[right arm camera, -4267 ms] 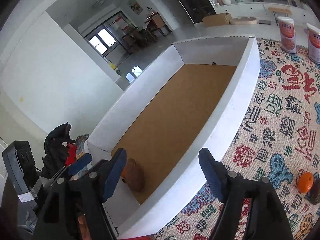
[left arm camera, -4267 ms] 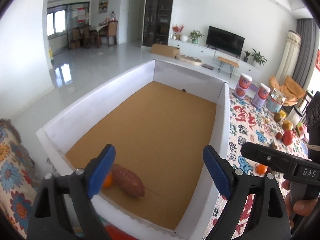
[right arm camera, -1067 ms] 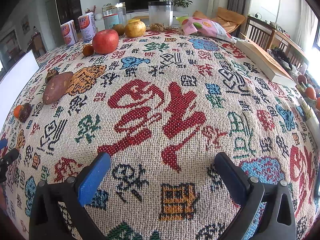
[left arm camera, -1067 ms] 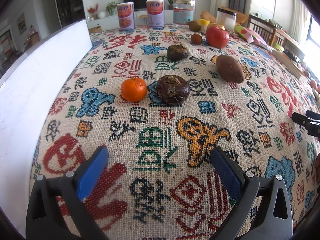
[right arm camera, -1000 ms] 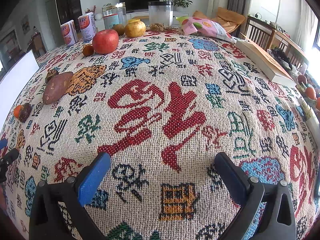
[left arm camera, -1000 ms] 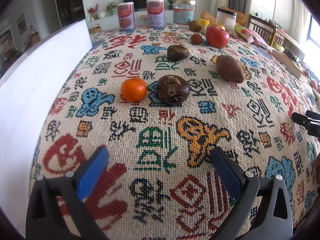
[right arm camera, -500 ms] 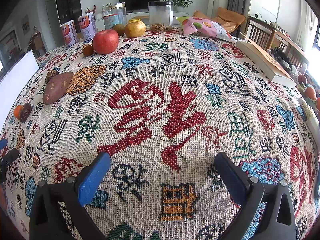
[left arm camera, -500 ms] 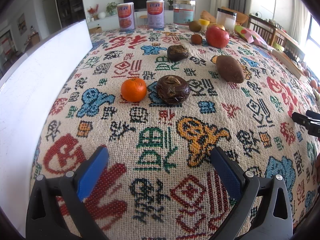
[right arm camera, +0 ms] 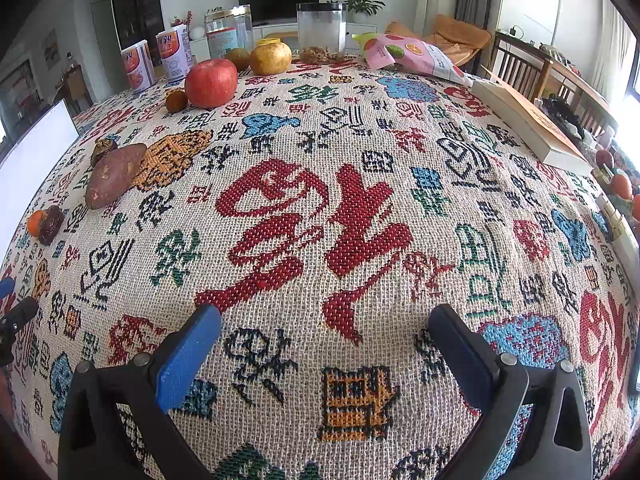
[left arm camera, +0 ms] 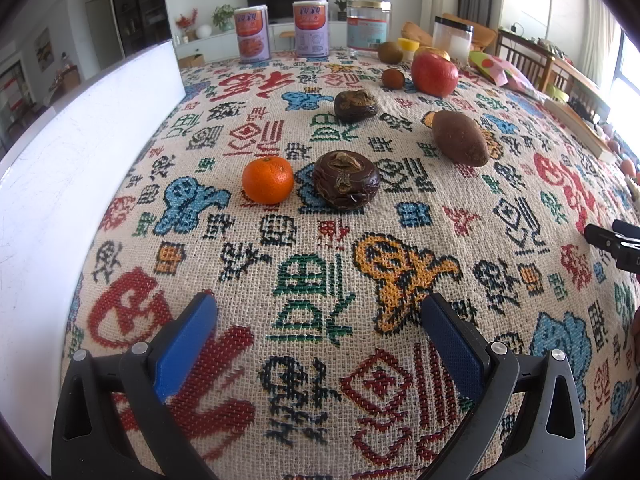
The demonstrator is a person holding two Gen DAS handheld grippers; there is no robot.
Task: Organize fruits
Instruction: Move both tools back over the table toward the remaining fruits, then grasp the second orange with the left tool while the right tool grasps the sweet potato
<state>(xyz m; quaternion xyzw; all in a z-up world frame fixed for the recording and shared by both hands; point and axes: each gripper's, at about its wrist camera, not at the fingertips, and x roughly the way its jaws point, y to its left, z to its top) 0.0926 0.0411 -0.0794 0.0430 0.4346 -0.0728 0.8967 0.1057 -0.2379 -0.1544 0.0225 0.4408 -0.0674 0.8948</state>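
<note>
Hovering empty over the patterned tabletop (left arm camera: 320, 320), fruits ahead.

Left claw (left arm camera: 320, 320) and right claw (right arm camera: 324, 336) are both spread wide. The tangerine (left arm camera: 267, 180) sits just beside a dark wrinkled fruit (left arm camera: 346, 179); a careless approach could likely nudge either rolling.

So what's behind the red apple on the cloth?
Behind the red apple stand a yellow-brown round fruit and a smaller brown one, then jars. The apple hides part of the smaller one.
</note>
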